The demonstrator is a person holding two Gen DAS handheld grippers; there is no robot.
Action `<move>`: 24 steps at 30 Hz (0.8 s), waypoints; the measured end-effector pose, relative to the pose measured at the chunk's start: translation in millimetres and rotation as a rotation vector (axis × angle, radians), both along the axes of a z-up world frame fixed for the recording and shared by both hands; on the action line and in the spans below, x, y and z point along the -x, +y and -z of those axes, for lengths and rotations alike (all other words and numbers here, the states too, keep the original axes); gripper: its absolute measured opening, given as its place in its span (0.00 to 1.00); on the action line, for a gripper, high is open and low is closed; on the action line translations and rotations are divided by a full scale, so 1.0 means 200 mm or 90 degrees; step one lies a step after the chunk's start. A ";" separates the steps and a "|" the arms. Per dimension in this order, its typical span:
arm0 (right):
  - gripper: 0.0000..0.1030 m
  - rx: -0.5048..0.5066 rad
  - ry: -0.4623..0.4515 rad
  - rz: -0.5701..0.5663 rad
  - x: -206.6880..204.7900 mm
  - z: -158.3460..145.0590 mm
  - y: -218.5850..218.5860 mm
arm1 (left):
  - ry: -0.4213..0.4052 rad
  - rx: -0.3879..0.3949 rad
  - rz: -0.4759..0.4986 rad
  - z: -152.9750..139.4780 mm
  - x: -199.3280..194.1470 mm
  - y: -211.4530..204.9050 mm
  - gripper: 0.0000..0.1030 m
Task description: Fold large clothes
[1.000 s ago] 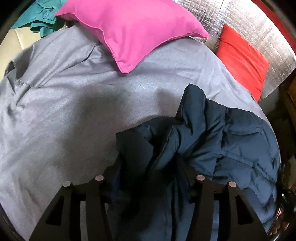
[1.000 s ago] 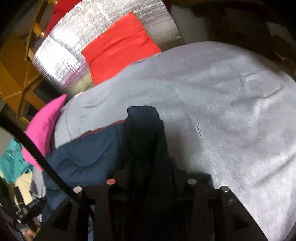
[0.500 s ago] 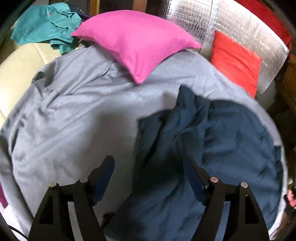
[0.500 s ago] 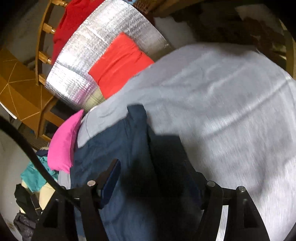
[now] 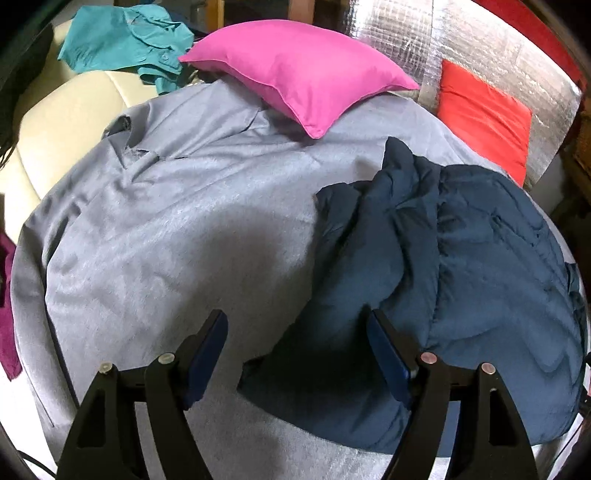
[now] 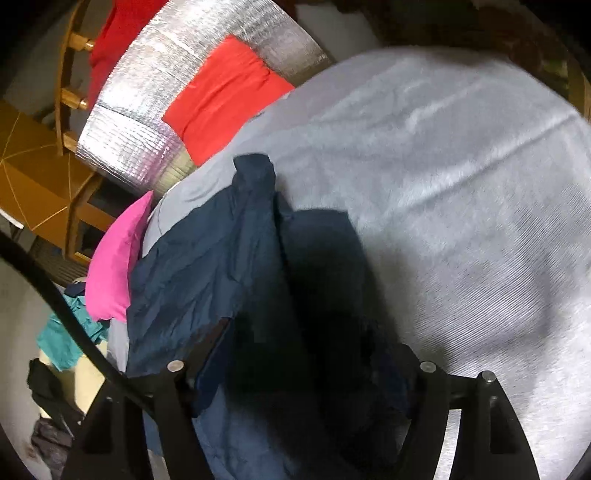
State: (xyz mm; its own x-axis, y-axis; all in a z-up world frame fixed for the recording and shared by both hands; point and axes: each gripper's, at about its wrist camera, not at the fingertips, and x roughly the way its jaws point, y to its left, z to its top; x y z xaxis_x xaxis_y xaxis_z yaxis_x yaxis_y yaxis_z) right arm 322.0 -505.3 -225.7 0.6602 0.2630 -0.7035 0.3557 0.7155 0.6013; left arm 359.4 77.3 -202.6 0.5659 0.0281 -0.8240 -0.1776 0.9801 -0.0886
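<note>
A dark navy padded jacket (image 5: 461, 266) lies bunched on a grey cloth-covered surface (image 5: 177, 236), on the right in the left wrist view. My left gripper (image 5: 297, 343) is open and empty, above the jacket's near left edge. In the right wrist view the jacket (image 6: 207, 280) fills the lower middle. My right gripper (image 6: 306, 373) is open, its fingers standing either side of the dark cloth without pinching it.
A pink pillow (image 5: 299, 74) and a red cushion (image 5: 484, 114) lie at the far side against a silver foil panel (image 5: 406, 33). A teal garment (image 5: 122, 40) lies on a cream sofa (image 5: 62, 110) at far left. A wooden chair (image 6: 70, 92) stands behind.
Both grippers opened and let go of the navy jacket, which dropped onto the grey surface. Both grippers pulled back and up, widening the view.
</note>
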 end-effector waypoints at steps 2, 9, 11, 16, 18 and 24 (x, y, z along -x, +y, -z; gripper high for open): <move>0.75 -0.005 0.019 -0.014 -0.03 0.05 0.01 | 0.011 0.019 0.009 0.03 -0.03 0.00 0.81; 0.69 -0.088 0.008 -0.038 -0.07 0.15 -0.03 | 0.045 0.221 0.041 0.09 -0.09 0.10 0.82; 0.61 -0.102 0.001 -0.049 -0.08 0.17 -0.03 | 0.044 0.241 0.055 0.10 -0.10 0.09 0.81; 0.40 -0.093 -0.012 -0.048 -0.06 0.14 -0.02 | 0.037 0.252 0.083 0.09 -0.13 0.04 0.57; 0.34 -0.060 -0.019 -0.050 -0.05 0.09 0.02 | 0.030 0.237 0.080 0.09 -0.13 0.03 0.52; 0.30 0.039 -0.075 -0.060 -0.02 -0.07 0.10 | 0.008 0.220 0.075 0.06 -0.11 0.04 0.43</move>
